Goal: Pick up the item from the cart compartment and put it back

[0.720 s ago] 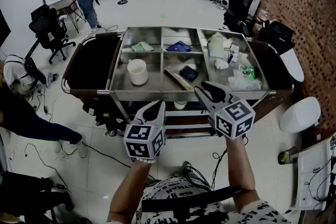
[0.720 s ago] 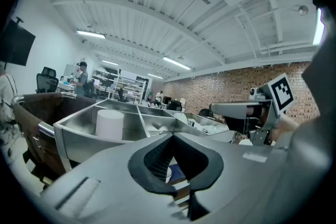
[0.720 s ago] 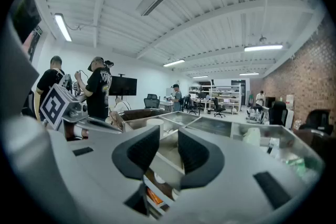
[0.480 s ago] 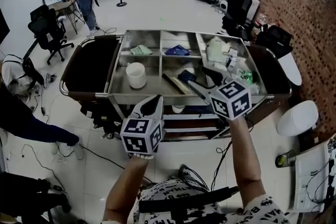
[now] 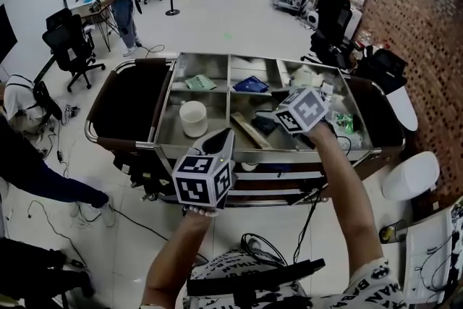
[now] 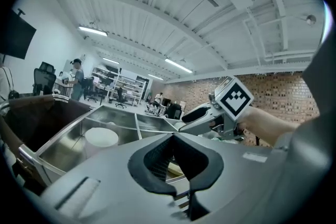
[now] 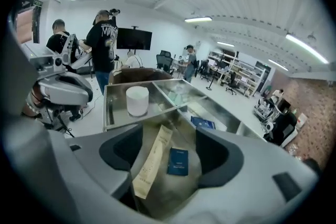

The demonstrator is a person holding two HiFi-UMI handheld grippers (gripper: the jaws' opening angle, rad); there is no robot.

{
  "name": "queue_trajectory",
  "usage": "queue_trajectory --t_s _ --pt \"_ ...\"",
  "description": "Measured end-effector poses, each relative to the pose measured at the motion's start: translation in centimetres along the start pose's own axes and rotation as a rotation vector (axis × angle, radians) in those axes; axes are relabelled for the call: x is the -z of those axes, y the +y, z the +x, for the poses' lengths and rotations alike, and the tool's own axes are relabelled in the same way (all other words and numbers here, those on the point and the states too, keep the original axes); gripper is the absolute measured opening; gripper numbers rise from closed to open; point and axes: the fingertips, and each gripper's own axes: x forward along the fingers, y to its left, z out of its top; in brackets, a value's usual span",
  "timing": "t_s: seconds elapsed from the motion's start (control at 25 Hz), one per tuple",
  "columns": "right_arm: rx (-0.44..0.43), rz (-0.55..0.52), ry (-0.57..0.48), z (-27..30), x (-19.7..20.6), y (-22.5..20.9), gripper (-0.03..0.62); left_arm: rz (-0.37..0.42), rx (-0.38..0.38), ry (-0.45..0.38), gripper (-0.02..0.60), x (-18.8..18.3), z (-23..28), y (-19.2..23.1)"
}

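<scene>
Stainless-steel cart compartments spread out ahead of both tools, on a pale workshop floor. Over the middle front compartment hangs the right gripper, its jaws spread wide and holding nothing. Straight ahead between them a small dark blue packet lies flat on the steel, with a long beige paper sleeve just beside it. Farther ahead, one compartment over, stands a white cup. Back at the cart's near edge, the left gripper hovers with jaws together, empty.

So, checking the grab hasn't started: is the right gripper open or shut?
Open: the right gripper shows its jaws wide apart in its own view, pinching nothing; the blue packet and paper strip lie loose beyond them.
</scene>
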Motion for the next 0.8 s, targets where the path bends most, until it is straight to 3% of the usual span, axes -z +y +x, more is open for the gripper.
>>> queue_trajectory --t_s 0.28,0.48,0.8 --pt "-0.132 0.031 0.283 6.3 4.3 -1.0 0.332 -0.047 -0.009 0.022 0.002 -1.0 1.3 1.4" --pt "-0.165 0.011 0.463 8.5 6.5 -1.2 0.331 -0.074 0.003 0.052 0.001 -1.2 2.1 1.6" --pt "-0.199 0.021 0.659 11.0 10.2 -1.8 0.331 -0.114 0.030 0.082 0.000 -0.2 3.0 1.1"
